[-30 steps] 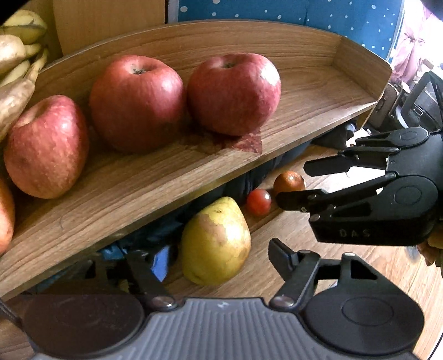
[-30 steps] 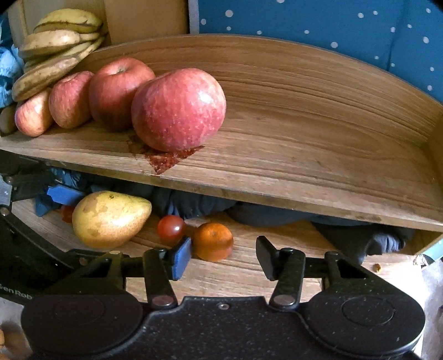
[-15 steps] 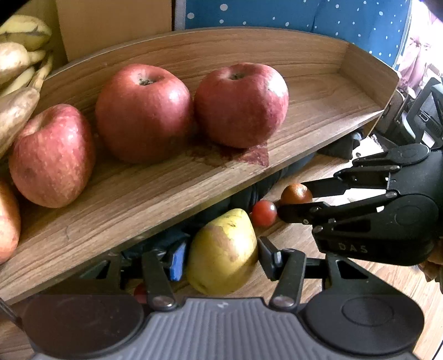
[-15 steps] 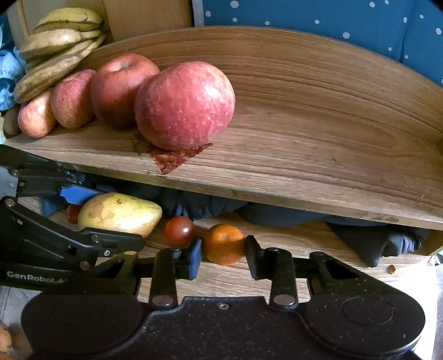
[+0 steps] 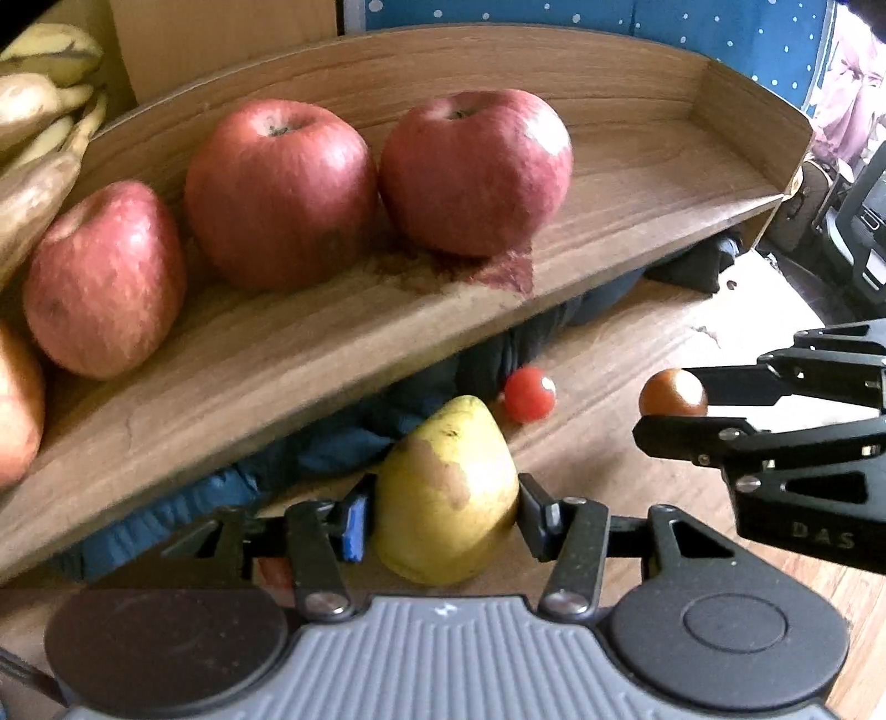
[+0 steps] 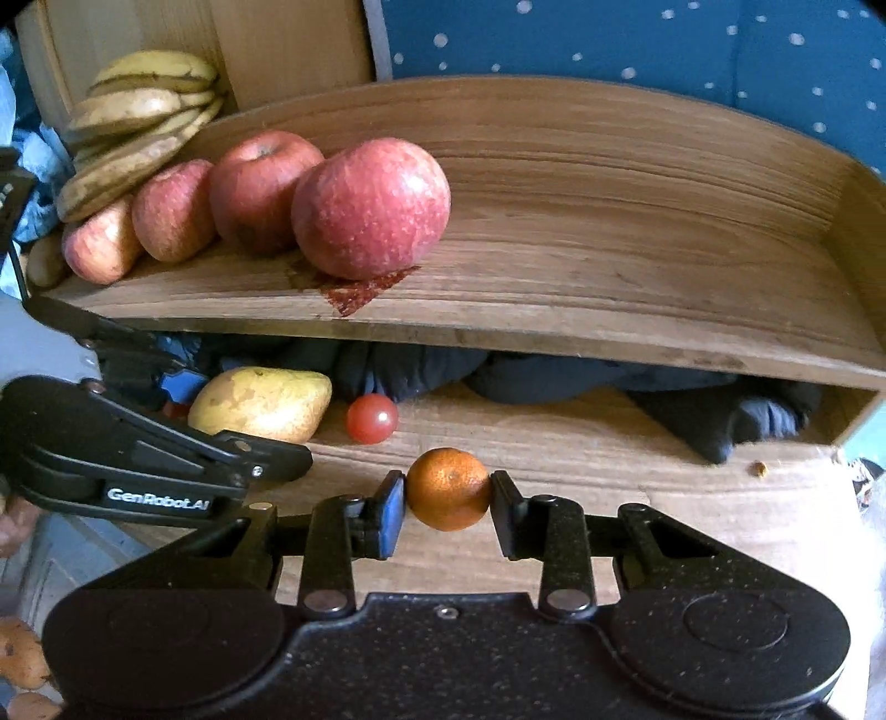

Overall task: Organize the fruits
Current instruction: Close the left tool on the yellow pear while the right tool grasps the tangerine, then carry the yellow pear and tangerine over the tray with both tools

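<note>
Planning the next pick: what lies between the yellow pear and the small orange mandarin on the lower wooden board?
One small red cherry tomato lies between the yellow pear and the orange mandarin, seen in both wrist views.

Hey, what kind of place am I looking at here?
Probably a lived-in room at home: a wooden fruit shelf with apples and bananas, dark clothes stuffed under it, and a dotted blue fabric behind.

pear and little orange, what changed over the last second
The left hand-held gripper closed onto the pear; the right hand-held gripper closed onto the small orange and drew it away from the cherry tomato. The apples and bananas stayed put.
</note>
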Demonstrator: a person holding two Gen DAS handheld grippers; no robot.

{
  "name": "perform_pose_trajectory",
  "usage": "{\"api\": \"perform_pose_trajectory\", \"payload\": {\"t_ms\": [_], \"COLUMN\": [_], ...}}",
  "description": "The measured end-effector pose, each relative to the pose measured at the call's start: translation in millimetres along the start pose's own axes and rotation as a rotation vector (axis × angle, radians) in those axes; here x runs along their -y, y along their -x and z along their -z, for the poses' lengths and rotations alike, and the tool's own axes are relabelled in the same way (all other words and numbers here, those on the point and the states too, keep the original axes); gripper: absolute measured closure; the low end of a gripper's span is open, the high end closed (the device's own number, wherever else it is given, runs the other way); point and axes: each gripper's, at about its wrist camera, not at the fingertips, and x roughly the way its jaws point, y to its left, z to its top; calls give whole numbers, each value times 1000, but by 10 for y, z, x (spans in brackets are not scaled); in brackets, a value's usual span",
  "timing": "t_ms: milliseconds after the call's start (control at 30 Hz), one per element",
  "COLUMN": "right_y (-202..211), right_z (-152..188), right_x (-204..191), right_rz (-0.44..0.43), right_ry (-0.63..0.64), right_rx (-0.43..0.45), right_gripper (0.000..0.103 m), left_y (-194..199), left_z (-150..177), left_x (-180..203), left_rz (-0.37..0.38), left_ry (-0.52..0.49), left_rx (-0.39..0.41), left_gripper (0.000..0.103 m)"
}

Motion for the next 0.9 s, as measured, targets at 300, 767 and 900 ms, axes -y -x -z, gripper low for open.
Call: {"api": "perform_pose_trajectory", "payload": {"t_ms": [300,767,900], "right_y": [385,829,967], "right_z": [315,682,799], "right_x": [-140,-279,-331], "right_rz": [-29,-66,-84], "right_ry": [15,54,79], "right_rx": [43,74,77], "right_gripper": [68,68,68], "left_y": [291,819,941], "left_z": [253,586,693], "left_x": [213,462,581], "left_rz": [4,-22,-31], "left_ry": [31,98,121], "left_rx": [13,58,67], "left_gripper": [47,47,47]}}
